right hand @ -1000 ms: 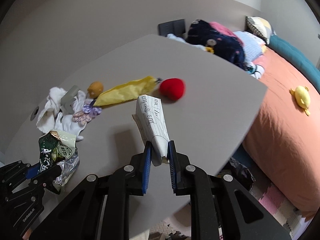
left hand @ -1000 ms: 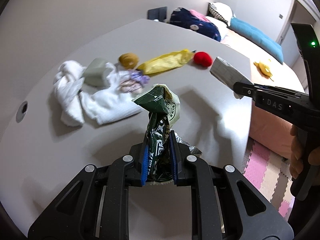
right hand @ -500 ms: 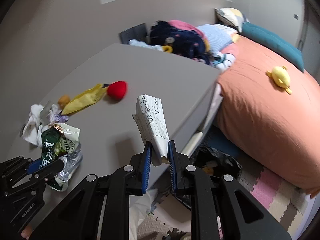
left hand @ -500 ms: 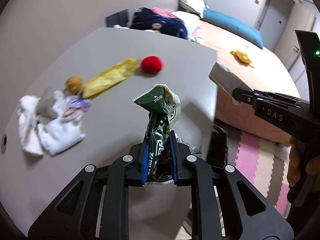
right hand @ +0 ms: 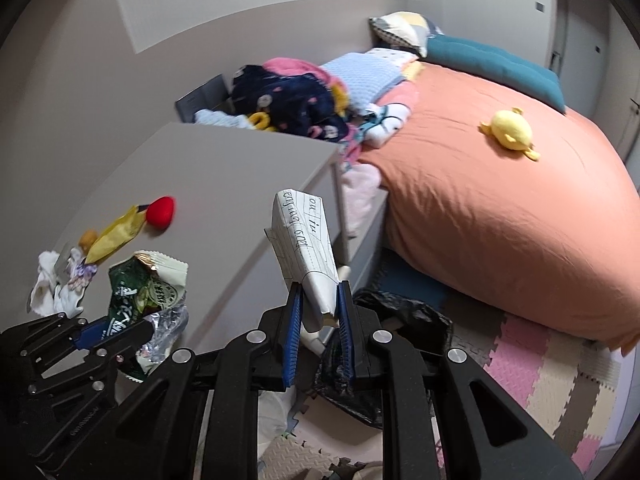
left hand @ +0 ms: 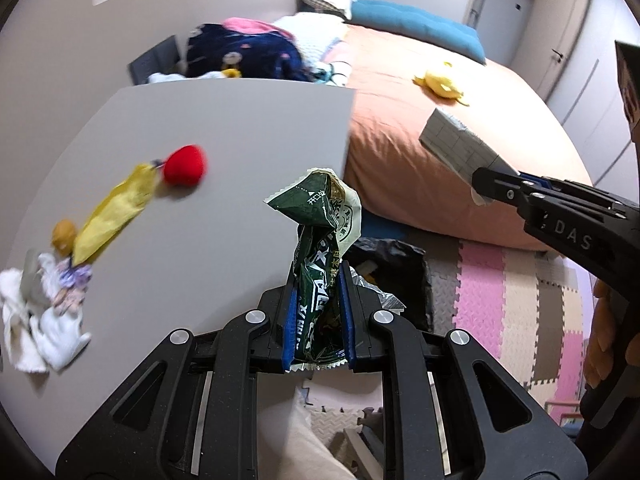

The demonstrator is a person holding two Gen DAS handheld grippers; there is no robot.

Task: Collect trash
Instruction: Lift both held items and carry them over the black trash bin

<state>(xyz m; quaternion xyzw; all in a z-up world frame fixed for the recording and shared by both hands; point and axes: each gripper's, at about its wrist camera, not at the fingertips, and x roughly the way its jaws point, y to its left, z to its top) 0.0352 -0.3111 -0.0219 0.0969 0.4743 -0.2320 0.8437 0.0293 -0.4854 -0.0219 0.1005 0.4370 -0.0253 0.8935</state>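
Note:
My left gripper (left hand: 318, 280) is shut on a crumpled green snack wrapper (left hand: 320, 216), which stands up between the blue pads past the grey table's right edge. My right gripper (right hand: 319, 294) is shut on a folded sheet of lined paper (right hand: 303, 240) with handwriting. In the left wrist view the right gripper (left hand: 486, 188) and its paper (left hand: 456, 144) hang over the bed side. In the right wrist view the left gripper (right hand: 116, 328) and wrapper (right hand: 146, 288) show at lower left. A black trash bag (left hand: 396, 260) lies open on the floor below both grippers, also in the right wrist view (right hand: 404, 316).
On the grey table (left hand: 240, 120) lie a yellow wrapper (left hand: 116, 212), a red plush ball (left hand: 184, 164), a small brown toy (left hand: 64, 232) and white cloths (left hand: 44, 332). An orange bed (right hand: 500, 208) with a yellow plush (right hand: 510, 132) stands right. Foam floor mats (left hand: 500, 288) lie below.
Both grippers have swung right, off the table toward the bed, each keeping its load. The trash bag and floor mats have come into view under them.

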